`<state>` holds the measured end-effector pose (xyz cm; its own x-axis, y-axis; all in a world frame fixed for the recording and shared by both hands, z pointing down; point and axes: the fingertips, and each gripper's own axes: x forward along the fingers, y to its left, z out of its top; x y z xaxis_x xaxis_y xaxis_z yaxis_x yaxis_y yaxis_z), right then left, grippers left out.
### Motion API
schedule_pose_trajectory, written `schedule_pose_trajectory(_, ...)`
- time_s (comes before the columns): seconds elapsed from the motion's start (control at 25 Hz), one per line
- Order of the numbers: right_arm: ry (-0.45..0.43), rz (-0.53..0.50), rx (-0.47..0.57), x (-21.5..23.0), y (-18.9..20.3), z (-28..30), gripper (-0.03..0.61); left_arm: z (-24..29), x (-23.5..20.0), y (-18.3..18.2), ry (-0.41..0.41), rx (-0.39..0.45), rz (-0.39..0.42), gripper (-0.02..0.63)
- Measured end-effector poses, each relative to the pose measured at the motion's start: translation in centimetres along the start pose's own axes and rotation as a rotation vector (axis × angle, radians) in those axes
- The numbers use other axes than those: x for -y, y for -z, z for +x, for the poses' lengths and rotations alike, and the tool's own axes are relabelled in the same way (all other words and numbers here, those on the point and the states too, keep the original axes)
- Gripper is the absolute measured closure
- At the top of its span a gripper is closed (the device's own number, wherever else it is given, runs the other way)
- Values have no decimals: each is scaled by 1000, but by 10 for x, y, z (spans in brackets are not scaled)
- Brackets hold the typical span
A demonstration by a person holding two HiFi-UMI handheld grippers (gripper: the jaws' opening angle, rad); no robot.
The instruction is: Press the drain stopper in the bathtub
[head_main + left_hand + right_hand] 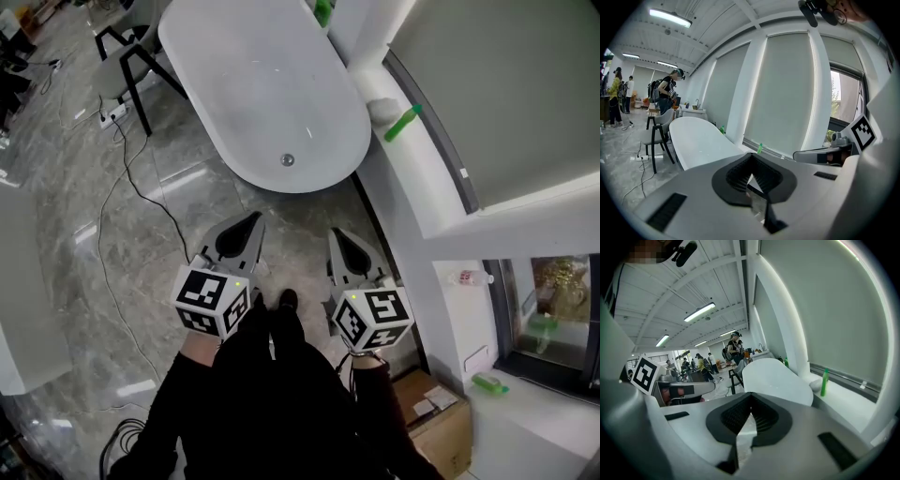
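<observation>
Hovering near bathtub (246,89); left gripper (251,219), right gripper (336,233) closed, empty.

The bathtub (262,84) runs off the top edge in the head view, so its far end is lost. The drain stopper (288,160) is too small to tell whether it sits raised or pushed down. In both gripper views the tub's own wall hides its inside, and the stopper with it. The chair (120,67) and the cardboard box (441,427) are cut by the frame edges. The people (700,363) far back are too small to make out.
</observation>
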<state>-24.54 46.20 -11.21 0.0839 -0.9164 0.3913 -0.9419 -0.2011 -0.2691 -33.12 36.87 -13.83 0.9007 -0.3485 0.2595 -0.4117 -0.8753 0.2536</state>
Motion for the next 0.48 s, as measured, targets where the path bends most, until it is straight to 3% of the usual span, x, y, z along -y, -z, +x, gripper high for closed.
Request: schedule_pose_trajectory(0.48, 44, -14, 42, 47, -24, -28, 577, 25, 18, -17, -15, 20, 33, 609)
